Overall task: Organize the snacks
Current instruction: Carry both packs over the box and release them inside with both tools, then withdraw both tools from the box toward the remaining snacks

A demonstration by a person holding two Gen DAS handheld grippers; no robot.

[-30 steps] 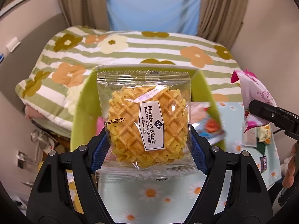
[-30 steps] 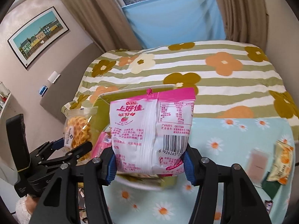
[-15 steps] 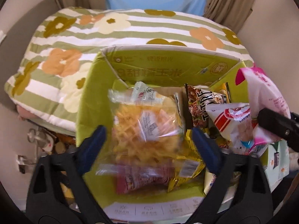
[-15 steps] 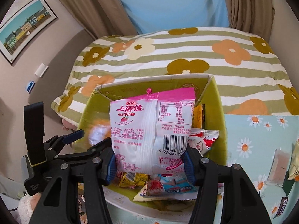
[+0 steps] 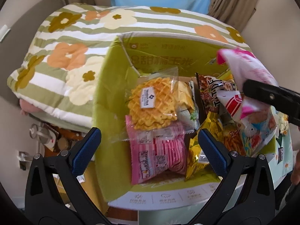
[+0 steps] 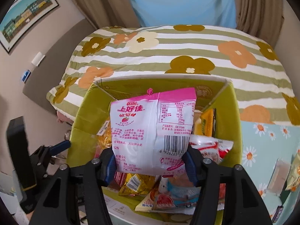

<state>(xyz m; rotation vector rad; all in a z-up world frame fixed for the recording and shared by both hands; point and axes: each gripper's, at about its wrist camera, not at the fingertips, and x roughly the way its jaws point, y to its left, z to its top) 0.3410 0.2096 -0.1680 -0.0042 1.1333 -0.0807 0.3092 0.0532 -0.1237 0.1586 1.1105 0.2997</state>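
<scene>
A green cardboard box (image 5: 112, 86) holds several snack packs. The clear waffle pack (image 5: 152, 103) lies inside it on top of a pink wafer pack (image 5: 159, 151). My left gripper (image 5: 149, 146) is open and empty above the box's near left side. My right gripper (image 6: 151, 161) is shut on a pink and white Oishi bag (image 6: 152, 131) and holds it over the box (image 6: 235, 123). That bag also shows at the right of the left wrist view (image 5: 249, 69).
A bed with a striped flower quilt (image 6: 168, 56) lies behind the box. A daisy-print tablecloth (image 6: 266, 140) to the right carries a few loose snack packs (image 6: 277, 176). Items stand on the floor at left (image 5: 43, 136).
My left gripper opened and dropped the waffle pack into the box. Both grippers tilted down over the box, and the right one carried the Oishi bag above it.
</scene>
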